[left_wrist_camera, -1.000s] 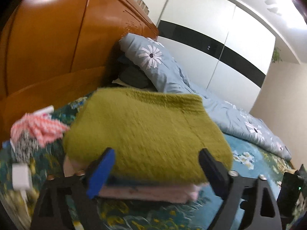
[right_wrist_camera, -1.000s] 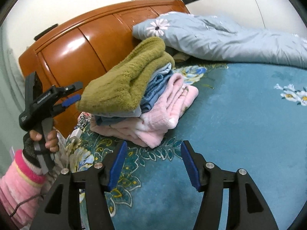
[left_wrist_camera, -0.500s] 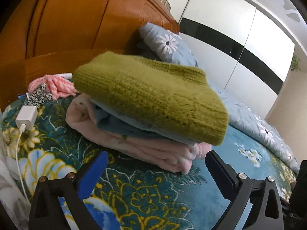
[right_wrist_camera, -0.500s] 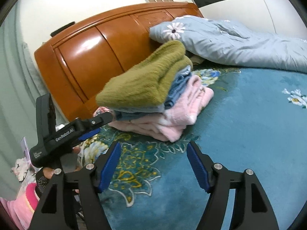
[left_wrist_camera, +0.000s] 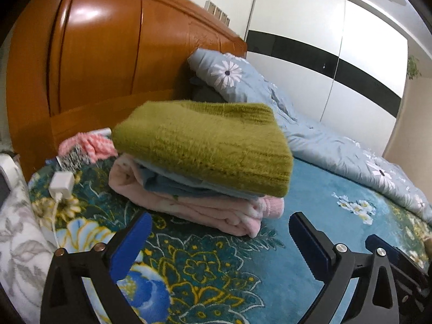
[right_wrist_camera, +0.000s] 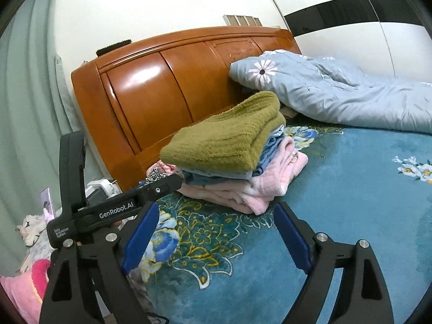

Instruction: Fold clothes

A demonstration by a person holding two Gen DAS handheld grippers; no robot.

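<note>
A stack of folded clothes (left_wrist_camera: 199, 170) is seen lying on the bed, on its teal floral blanket (left_wrist_camera: 210, 275), near the orange wooden headboard (left_wrist_camera: 108, 54). The stack is topped by an olive-green knitted sweater (left_wrist_camera: 205, 143), under which a light blue garment (left_wrist_camera: 172, 183) is laid, and a pink fleece garment (left_wrist_camera: 205, 208) is found at the bottom, touching the blanket. The left tool (left_wrist_camera: 220, 245) is held just in front of the stack with its blue-padded fingers spread wide, and nothing is gripped between them. The right tool (right_wrist_camera: 216, 237) is likewise held wide open and empty, low over the blanket and short of the stack (right_wrist_camera: 235, 156); in the right wrist view the body of the left tool (right_wrist_camera: 116, 208) is seen to its left, pointed at the stack. A pale blue quilt (left_wrist_camera: 310, 135) with daisy prints is bunched along the far side of the bed, beside the stack. To the left of the stack, a white charger (left_wrist_camera: 61, 185) with its cable is laid on the blanket, and a pink-and-white striped cloth (left_wrist_camera: 89, 144) is lying against the headboard. A white wardrobe (left_wrist_camera: 337, 62) with a black band is visible behind the bed.
</note>
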